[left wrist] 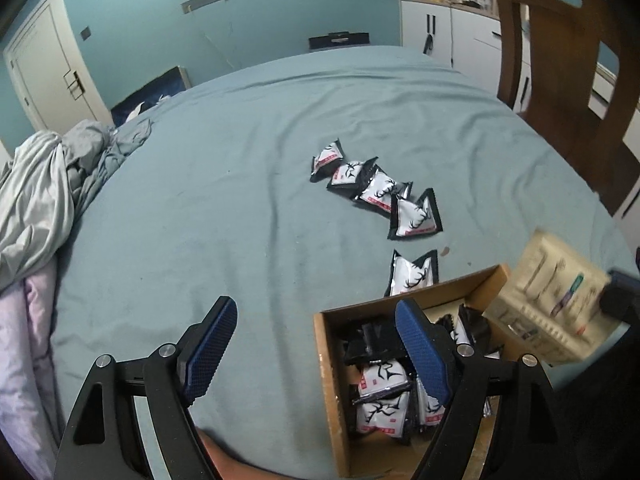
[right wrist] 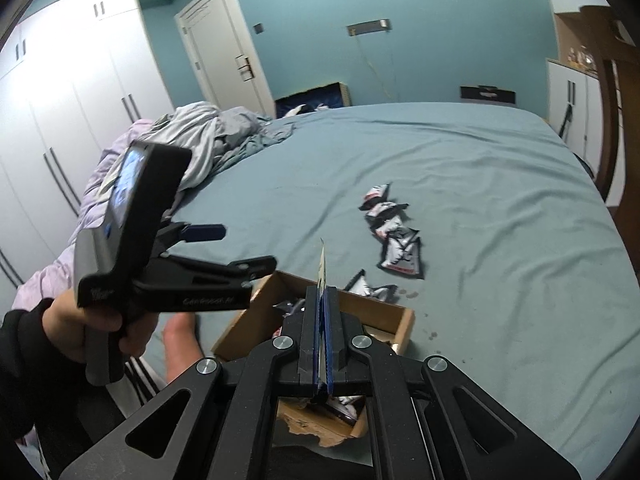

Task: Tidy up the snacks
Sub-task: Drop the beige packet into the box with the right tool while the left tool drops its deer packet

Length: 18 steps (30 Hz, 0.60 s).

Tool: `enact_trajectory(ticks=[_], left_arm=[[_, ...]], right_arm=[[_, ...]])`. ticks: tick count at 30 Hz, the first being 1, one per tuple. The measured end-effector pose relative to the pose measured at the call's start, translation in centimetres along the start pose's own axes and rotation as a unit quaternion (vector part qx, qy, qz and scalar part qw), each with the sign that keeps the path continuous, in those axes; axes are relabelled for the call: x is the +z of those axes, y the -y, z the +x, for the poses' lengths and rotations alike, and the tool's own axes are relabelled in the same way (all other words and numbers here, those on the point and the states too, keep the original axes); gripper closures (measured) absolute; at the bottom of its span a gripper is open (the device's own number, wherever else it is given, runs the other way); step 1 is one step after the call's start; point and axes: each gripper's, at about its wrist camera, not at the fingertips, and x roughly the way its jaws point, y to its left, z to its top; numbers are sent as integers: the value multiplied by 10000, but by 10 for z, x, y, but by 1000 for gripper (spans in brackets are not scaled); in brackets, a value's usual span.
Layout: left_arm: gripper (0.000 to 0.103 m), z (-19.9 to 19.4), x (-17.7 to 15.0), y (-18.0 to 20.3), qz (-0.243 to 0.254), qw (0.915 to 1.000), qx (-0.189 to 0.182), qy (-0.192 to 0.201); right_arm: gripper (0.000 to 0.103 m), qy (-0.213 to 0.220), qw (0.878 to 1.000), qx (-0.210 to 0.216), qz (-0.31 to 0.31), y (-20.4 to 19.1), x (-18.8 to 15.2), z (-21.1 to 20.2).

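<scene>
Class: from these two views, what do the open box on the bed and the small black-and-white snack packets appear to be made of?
Box: apparently brown corrugated cardboard, matte, with raw, torn edges. Snack packets: likely glossy plastic or foil film, shown by crimped edges and shiny highlights.

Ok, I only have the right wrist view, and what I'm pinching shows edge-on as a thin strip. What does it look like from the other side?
Observer: In the left wrist view the right gripper pinches a flat beige printed sheet. It is blurred, so I cannot tell if it is a flap or a packet.
Operator: And inside the cardboard box? My gripper blocks it.
Observer: The cardboard box holds several black-and-white snack packets, piled loosely.
Operator: Is the left gripper carrying anything?
Observer: No, the left gripper is open, with nothing between its blue pads.
</scene>
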Motion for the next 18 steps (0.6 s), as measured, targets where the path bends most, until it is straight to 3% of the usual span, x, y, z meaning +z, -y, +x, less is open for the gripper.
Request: enact_trajectory(ticks=[5,6,8,10,13,18], left_arm=[[21,2,-1,3,110,9999,21,-60],[21,2,-1,5,152,9999,29,-65],[21,1,-2,8,243,9997,80,-37],[20,0,-1,11,313,9994,128,-3],[20,0,-1,12,325,9994,127,11],[20,0,-1,9,274,9995,159,-25]], right_arm=[[101,-82,9997,-91,-207,-9,-5,5],[94,-204,9995,-181,-166,-8,-5,9],[70,-389,9988,-301,-22,-5,-3,16],[33,-370,9984,-322,266,2,-1,15],[23,-85,9973,-425,592,12,5,4],[21,-74,9891,-680,1301,33,5,-2]])
